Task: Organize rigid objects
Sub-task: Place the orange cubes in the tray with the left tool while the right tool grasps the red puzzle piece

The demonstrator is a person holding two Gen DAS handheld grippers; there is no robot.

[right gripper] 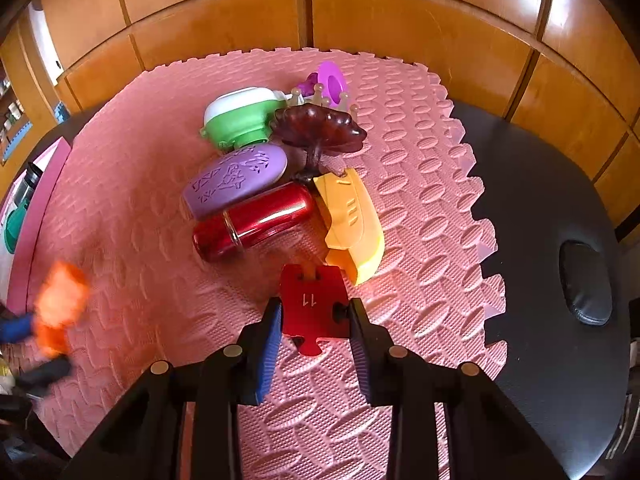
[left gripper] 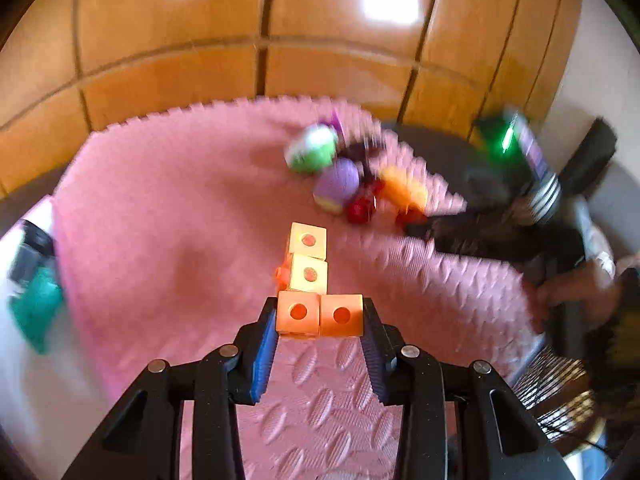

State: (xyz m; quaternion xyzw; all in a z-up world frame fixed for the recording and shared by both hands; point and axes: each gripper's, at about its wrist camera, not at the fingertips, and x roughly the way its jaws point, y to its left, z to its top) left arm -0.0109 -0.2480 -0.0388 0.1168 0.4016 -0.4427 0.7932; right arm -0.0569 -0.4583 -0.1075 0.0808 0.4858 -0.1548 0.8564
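Observation:
My left gripper is shut on an orange L-shaped piece of linked cubes with round holes, held above the pink foam mat. My right gripper is shut on a red puzzle piece marked 11, just above the mat. Ahead of it lies a pile: a red metallic cylinder, a purple oval case, a green and white container, a yellow-orange wedge, a dark brown mushroom-shaped piece and a magenta ring. The pile shows blurred in the left wrist view.
The mat lies on a black padded table with a face hole at the right. Wooden cabinet panels stand behind. The other gripper and orange cubes appear blurred at the left. A teal object lies off the mat's left edge.

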